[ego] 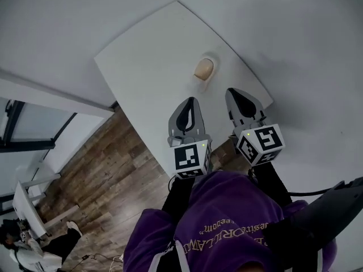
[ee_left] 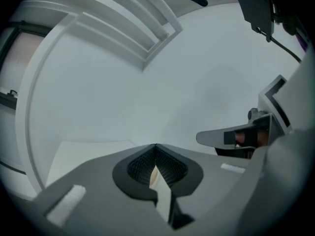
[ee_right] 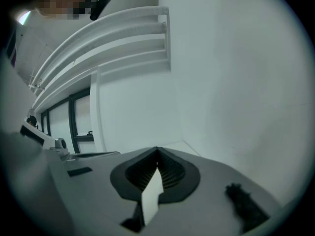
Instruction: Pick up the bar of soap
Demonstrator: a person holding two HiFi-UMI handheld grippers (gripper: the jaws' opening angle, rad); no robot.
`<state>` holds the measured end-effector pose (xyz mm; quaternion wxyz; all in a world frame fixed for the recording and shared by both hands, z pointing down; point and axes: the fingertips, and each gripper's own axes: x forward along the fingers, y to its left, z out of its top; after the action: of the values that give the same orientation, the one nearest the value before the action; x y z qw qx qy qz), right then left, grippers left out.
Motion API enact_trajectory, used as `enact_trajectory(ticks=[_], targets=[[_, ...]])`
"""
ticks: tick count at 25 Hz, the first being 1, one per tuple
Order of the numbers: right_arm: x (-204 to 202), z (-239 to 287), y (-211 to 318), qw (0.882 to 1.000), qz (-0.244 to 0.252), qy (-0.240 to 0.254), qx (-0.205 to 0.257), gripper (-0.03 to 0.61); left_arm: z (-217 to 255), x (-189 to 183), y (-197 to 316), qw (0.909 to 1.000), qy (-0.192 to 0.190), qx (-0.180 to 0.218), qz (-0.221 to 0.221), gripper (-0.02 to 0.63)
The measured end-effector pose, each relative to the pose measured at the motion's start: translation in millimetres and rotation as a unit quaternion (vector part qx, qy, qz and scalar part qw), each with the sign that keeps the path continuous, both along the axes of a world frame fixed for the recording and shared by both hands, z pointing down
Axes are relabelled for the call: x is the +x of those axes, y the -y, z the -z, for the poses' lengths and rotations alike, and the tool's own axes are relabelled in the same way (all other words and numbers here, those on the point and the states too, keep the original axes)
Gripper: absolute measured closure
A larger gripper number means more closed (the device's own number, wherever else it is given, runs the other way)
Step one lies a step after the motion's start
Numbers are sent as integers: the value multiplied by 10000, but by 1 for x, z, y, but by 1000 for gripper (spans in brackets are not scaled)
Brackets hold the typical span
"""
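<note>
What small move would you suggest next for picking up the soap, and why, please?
Probably open the jaws of the left gripper first: both it and the right gripper are shut and short of the bar of soap, which lies untouched on the table.

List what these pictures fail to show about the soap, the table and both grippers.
- Head view: the bar of soap is too small to tell whether it lies in a dish or bare on the table.
- Left gripper view: the shut left gripper hides all but a beige sliver, perhaps the soap.
- Right gripper view: the shut right gripper covers most of the table; no soap shows.
</note>
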<state>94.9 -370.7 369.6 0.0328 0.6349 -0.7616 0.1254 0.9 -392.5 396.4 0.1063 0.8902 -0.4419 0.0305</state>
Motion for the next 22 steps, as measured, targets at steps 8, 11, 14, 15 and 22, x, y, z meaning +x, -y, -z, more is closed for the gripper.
enact_trajectory(ticks=[8, 11, 14, 15, 22], targets=[[24, -11, 14, 9987, -454, -90, -195, 569, -33, 36, 49, 9965, -165, -567, -585, 609], [34, -13, 17, 9979, -588, -105, -243, 569, -46, 53, 64, 9943, 9, -613, -876, 579], [42, -17, 20, 9969, -717, -102, -297, 569, -61, 69, 77, 9908, 334, -665, -1131, 557], [45, -18, 21, 9966, -758, -96, -311, 569, -67, 73, 82, 9893, 457, -675, -1207, 552], [62, -25, 27, 9945, -958, -23, -411, 569, -103, 110, 98, 9701, 1150, -957, -1913, 461]])
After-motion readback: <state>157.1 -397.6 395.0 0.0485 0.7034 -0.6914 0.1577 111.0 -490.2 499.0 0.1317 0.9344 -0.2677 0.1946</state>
